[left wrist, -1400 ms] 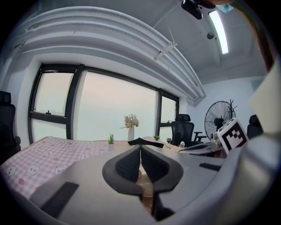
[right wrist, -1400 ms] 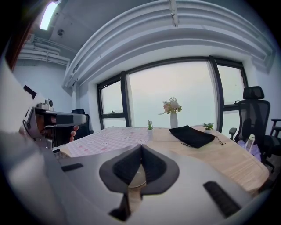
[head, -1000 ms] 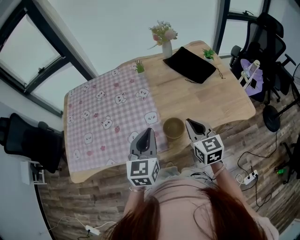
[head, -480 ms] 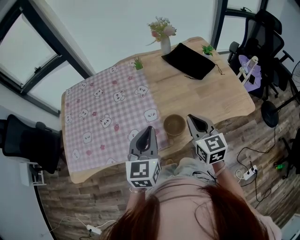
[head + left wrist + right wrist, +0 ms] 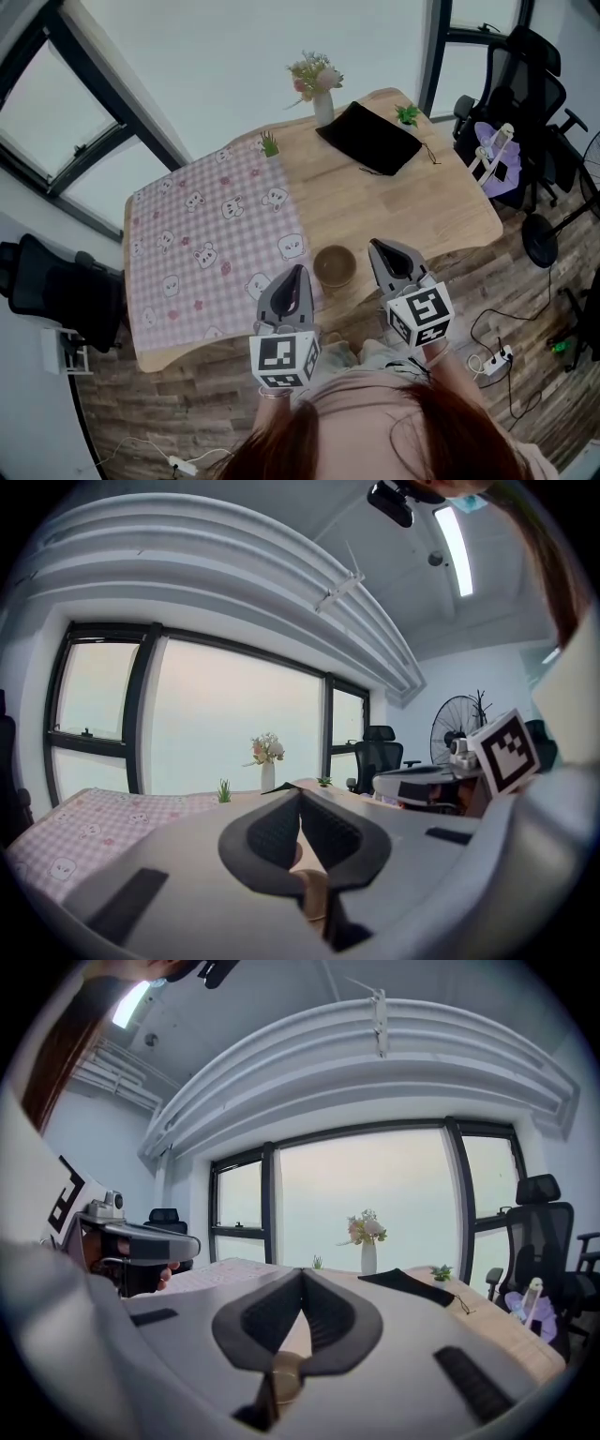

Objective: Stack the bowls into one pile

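Note:
One olive-brown bowl (image 5: 334, 266) stands on the bare wood near the table's front edge, just right of the pink checked cloth (image 5: 202, 244). I cannot tell whether it is a single bowl or a nested pile. My left gripper (image 5: 298, 270) hovers over the table's front edge just left of the bowl, jaws shut and empty. My right gripper (image 5: 374, 245) hangs just right of the bowl, also shut with nothing in it. In the left gripper view the left gripper (image 5: 300, 793) has its pads pressed together. The right gripper view shows the right gripper (image 5: 302, 1273) shut the same way.
At the table's far side are a vase of flowers (image 5: 322, 105), a black pouch (image 5: 368, 137) and two small green plants (image 5: 270, 145) (image 5: 407, 114). Office chairs (image 5: 525, 75) stand at the right and a black chair (image 5: 56, 281) at the left. A power strip (image 5: 495, 356) lies on the floor.
The head view has shifted, so the table and bowl sit a little more to the left in the picture. Both grippers stay shut and keep their places beside the bowl.

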A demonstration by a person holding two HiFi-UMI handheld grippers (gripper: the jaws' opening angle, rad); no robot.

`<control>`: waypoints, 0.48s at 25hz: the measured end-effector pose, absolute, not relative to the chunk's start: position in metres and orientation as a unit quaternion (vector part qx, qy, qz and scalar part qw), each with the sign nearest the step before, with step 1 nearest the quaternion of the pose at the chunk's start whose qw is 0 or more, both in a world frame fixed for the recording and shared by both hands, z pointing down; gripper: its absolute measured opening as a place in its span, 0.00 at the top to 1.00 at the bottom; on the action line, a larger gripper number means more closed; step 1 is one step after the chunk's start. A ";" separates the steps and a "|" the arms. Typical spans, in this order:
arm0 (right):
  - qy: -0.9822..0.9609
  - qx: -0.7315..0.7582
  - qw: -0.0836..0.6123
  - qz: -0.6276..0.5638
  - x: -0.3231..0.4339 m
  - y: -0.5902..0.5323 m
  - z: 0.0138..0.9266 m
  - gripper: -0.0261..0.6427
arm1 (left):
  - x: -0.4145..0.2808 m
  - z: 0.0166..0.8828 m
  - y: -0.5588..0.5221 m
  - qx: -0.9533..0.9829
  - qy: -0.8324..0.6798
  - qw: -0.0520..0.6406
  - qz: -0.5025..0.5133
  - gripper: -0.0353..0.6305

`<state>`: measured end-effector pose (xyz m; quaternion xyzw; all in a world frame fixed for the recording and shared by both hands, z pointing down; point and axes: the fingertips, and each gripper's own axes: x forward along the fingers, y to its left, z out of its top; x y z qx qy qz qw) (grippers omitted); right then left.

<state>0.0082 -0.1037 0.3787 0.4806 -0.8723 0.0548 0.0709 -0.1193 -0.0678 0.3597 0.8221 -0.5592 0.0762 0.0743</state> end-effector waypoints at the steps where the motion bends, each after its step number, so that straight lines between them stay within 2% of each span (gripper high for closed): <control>1: -0.874 0.477 0.071 0.053 0.012 -0.100 0.376 0.96 | -0.113 0.358 -0.065 0.821 -0.561 0.076 0.077 0.93; 12: -0.889 0.451 0.051 0.053 0.061 -0.064 0.356 0.96 | -0.057 0.337 -0.029 0.808 -0.579 0.068 0.082 0.93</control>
